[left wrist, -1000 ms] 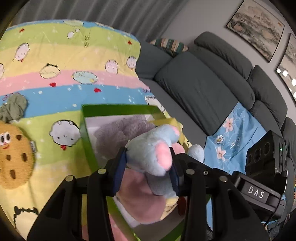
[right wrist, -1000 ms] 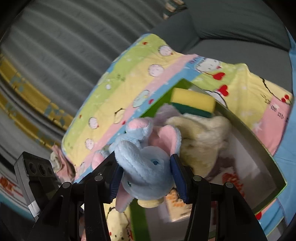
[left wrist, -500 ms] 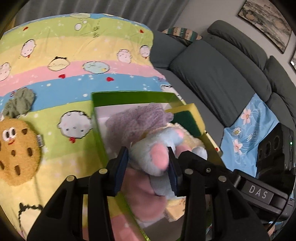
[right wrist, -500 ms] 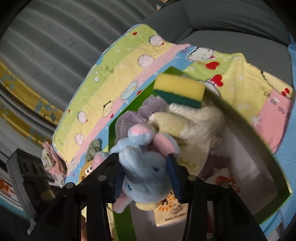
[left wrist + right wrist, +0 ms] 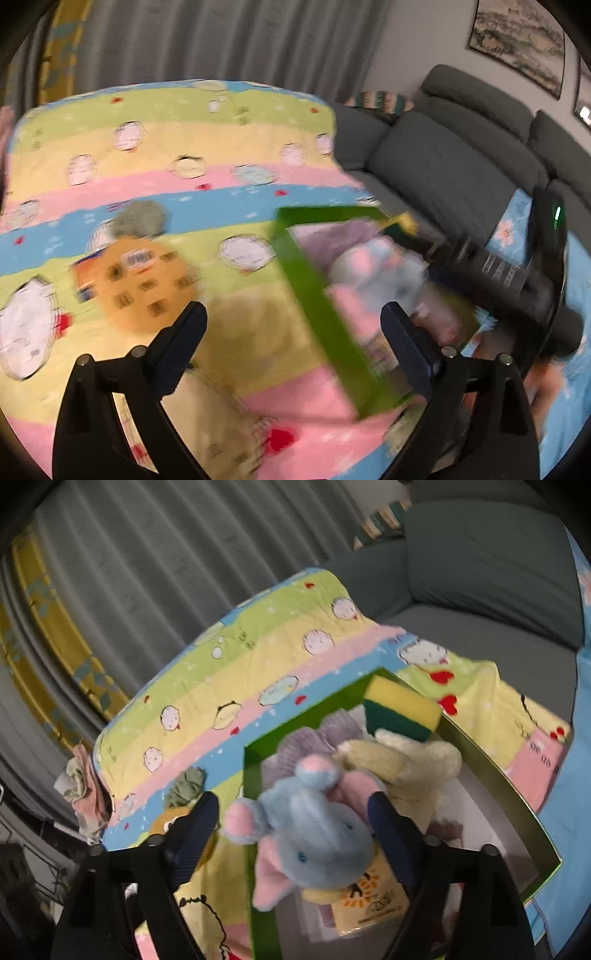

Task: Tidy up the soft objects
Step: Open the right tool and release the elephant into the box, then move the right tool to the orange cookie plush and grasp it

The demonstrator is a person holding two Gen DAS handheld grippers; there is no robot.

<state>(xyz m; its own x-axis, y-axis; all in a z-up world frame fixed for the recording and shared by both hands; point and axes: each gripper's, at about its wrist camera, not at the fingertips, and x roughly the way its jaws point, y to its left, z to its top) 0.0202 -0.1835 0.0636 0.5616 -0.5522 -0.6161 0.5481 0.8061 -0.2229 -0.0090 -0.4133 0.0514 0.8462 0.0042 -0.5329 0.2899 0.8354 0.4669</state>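
Note:
A blue and pink plush elephant (image 5: pixel 314 830) lies in the green box (image 5: pixel 258 897) on top of a cream plush (image 5: pixel 410 768), a purple cloth (image 5: pixel 314 738) and a yellow-green sponge (image 5: pixel 402 709). My right gripper (image 5: pixel 291 834) is open with the elephant between its fingers, not squeezed. My left gripper (image 5: pixel 291 332) is open and empty over the striped blanket (image 5: pixel 184 155), left of the box (image 5: pixel 317 302); this view is blurred. The elephant (image 5: pixel 373 266) shows there inside the box. A cookie plush (image 5: pixel 140 280) and a grey-green cloth (image 5: pixel 138 218) lie on the blanket.
A grey sofa (image 5: pixel 461 147) runs along the right with a blue floral cloth (image 5: pixel 506 232). Grey curtains (image 5: pixel 166 572) hang behind the blanket. A bundle of pink and green cloth (image 5: pixel 83 786) sits at the blanket's far edge. The right gripper's body (image 5: pixel 517 280) is beside the box.
Both grippers have opened and let go of the elephant, which now lies in the box. My left gripper has swung left and back, away from the box.

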